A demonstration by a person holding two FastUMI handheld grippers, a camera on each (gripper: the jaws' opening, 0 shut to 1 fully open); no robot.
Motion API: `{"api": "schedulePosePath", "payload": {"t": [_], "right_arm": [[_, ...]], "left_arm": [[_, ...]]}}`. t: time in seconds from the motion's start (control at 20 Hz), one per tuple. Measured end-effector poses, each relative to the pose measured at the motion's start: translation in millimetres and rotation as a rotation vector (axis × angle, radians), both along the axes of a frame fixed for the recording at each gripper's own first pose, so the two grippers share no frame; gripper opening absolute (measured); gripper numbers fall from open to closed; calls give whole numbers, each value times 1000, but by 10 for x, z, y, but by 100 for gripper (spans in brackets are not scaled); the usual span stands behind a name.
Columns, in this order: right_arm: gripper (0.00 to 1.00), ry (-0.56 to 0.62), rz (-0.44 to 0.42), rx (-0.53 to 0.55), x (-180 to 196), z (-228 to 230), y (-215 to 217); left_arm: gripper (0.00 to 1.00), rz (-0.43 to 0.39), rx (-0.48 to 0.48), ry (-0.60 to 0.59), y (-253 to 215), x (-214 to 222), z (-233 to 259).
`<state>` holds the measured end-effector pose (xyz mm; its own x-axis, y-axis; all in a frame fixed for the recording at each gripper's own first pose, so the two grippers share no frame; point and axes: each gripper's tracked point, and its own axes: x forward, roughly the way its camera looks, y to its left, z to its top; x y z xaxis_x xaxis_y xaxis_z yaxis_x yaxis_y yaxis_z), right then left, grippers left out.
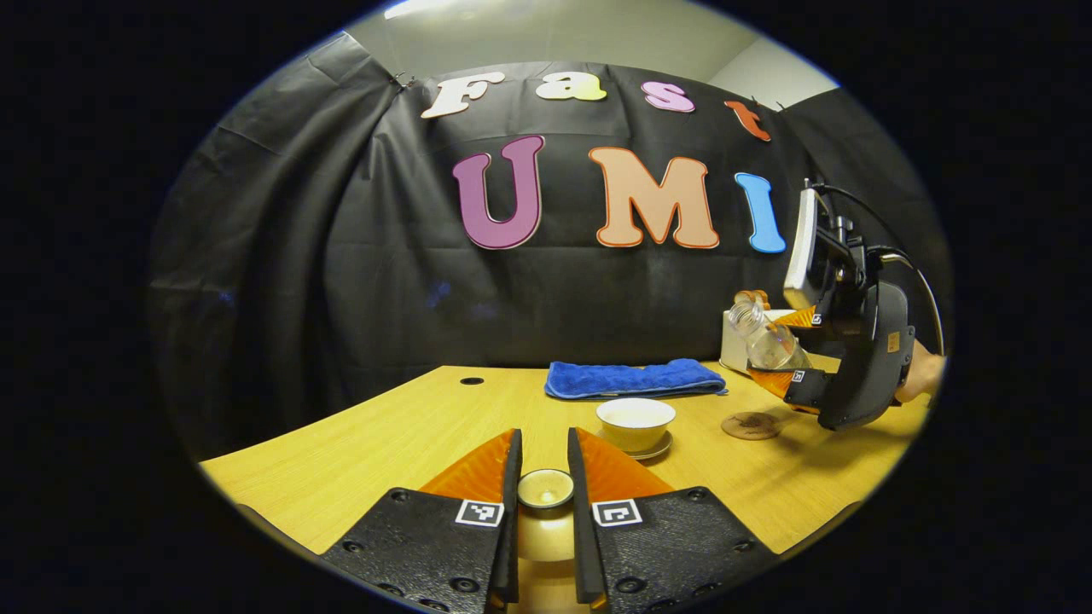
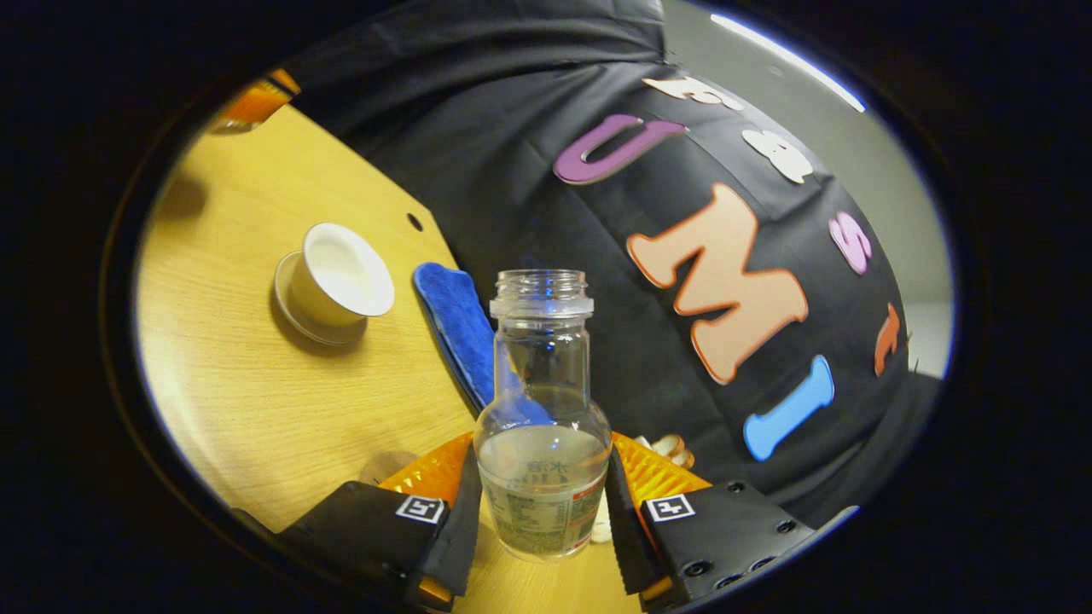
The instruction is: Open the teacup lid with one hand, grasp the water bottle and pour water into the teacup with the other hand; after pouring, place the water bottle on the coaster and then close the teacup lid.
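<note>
The right gripper (image 2: 540,499) clamps the tilted, uncapped water bottle (image 2: 541,443) beside the open teacup (image 1: 636,420); the left gripper (image 1: 544,486) pinches the teacup lid (image 1: 546,489). Tip short of the teacup, and water could hit the wooden table (image 1: 358,460).

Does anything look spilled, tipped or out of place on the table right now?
No spill shows. The water bottle is tilted in the right gripper, off its coaster; the teacup stands open, its lid in the left gripper.

Open tabletop (image 1: 358,443) lay left of the cup (image 1: 636,422). Blue towel (image 1: 636,378) blocked behind it; coaster (image 1: 751,425) sat near its right, under the tilted bottle (image 1: 768,341).
</note>
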<state>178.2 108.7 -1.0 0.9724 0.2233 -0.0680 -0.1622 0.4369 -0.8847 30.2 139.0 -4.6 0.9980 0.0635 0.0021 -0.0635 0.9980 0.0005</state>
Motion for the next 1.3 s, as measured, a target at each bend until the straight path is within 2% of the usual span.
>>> {"api": "schedulePosePath", "payload": {"t": [0.15, 0.4, 0.85, 1.3], "right_arm": [[70, 17, 53, -109, 66, -143, 242], [69, 20, 102, -288, 142, -284, 467], [70, -18, 121, -597, 261, -404, 566], [69, -111, 118, -766, 359, -272, 613]], "left_arm": [[23, -11, 0, -1, 81, -21, 4], [23, 15, -2, 0, 259, -22, 2], [23, 18, -1, 1, 276, -34, 12], [23, 18, -2, 3, 276, -32, 10]]}}
